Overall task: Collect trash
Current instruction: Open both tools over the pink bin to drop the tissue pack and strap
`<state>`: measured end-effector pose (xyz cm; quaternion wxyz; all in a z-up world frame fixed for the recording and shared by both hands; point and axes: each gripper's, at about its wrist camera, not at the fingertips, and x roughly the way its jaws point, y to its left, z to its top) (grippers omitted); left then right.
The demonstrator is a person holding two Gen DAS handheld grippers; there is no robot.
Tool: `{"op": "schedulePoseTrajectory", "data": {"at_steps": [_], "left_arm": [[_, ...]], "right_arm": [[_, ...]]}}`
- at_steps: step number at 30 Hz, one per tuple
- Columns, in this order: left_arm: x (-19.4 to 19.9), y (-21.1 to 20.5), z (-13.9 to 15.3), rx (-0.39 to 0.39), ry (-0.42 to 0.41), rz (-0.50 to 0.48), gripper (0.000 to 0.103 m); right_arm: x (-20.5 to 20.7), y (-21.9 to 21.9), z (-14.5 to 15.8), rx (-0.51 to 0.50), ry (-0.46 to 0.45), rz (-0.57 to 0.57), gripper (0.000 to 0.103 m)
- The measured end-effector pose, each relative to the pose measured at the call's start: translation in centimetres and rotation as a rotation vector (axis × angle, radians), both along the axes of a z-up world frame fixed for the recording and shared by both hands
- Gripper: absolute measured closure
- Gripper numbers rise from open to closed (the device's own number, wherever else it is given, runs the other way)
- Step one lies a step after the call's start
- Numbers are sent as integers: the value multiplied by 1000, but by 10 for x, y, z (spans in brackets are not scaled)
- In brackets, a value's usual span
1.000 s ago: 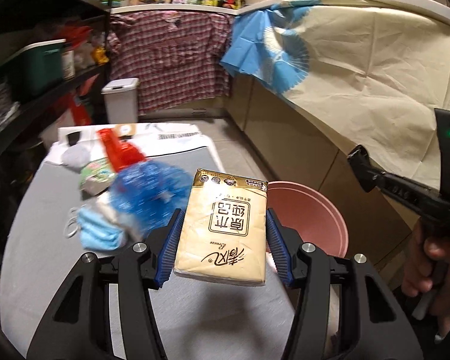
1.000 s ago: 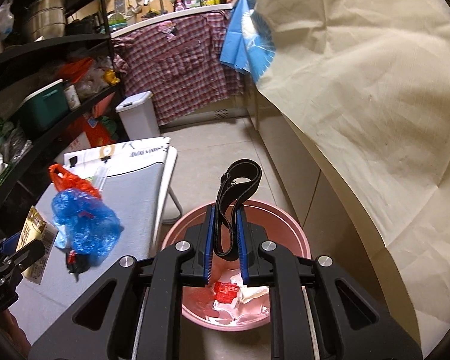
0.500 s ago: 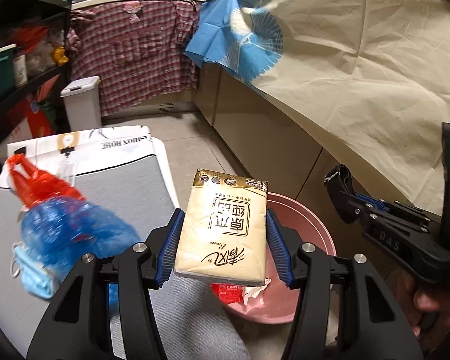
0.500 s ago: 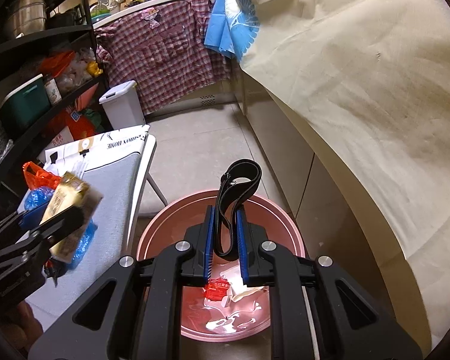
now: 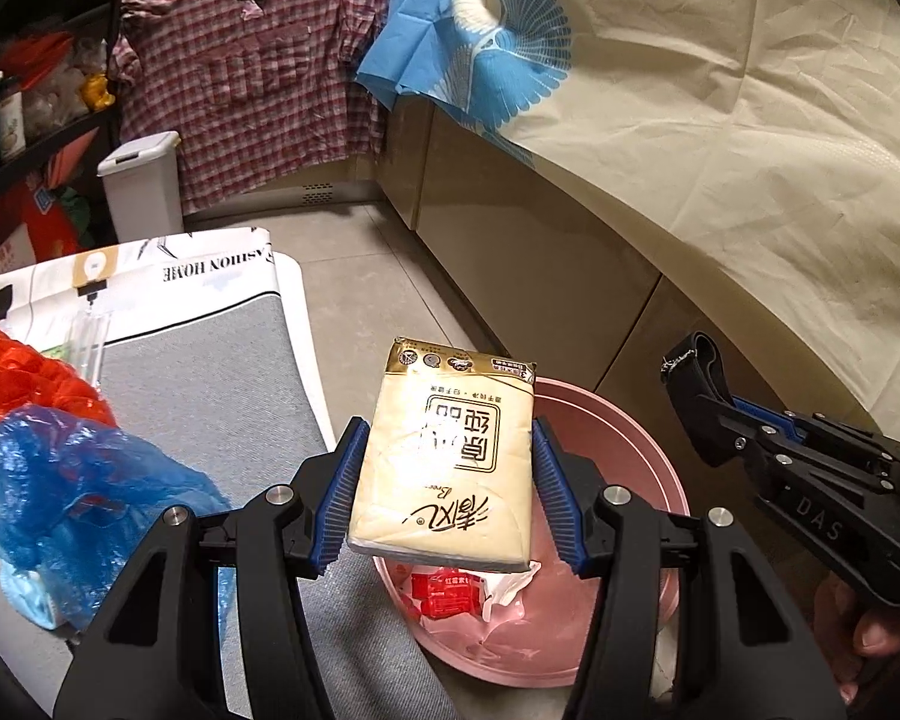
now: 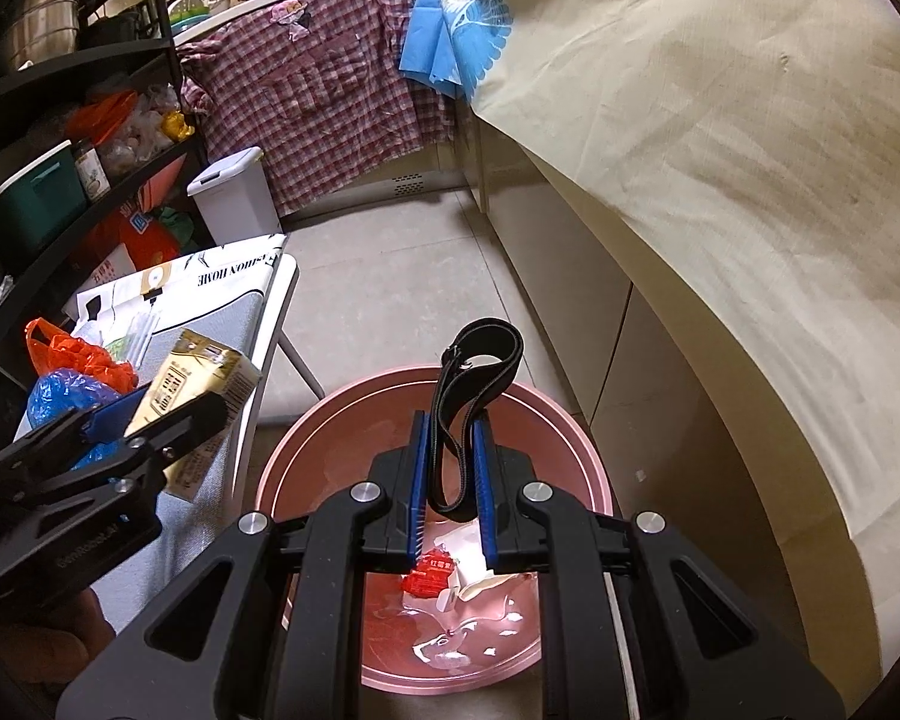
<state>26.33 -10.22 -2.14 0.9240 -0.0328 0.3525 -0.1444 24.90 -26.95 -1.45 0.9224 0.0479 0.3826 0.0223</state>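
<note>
Both hand-held grippers [image 5: 444,489] [image 6: 453,480] hold trash over basin [image 6: 570,420].

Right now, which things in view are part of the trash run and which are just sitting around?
In the job:
- tissue pack in left gripper
- black strap in right gripper
- pink basin
- blue bag and red bag on the table

Lying about:
- white bin
- plaid shirt
- cream cloth

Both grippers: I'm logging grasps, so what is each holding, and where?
Left gripper clamps the tissue pack by its two long side edges. Right gripper pinches the black strap loop at its lower end.
</note>
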Motion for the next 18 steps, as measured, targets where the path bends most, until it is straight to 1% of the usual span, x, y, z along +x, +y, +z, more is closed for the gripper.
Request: {"op": "schedulePoseTrajectory", "data": {"at_steps": [14, 16, 17, 18], "left_arm": [[10, -6, -11, -9, 22, -12, 49], [13, -8, -13, -12, 37, -21, 49], [15, -9, -15, -7, 49, -21, 48], [15, -9, -16, -3, 56, -21, 43]], "right_arm": [[6, -2, -7, 2, 19, 3, 88], [7, -2, -9, 4, 26, 5, 83], [9, -1, -12, -1, 40, 4, 76], [10, -1, -13, -10, 46, -3, 57]]}}
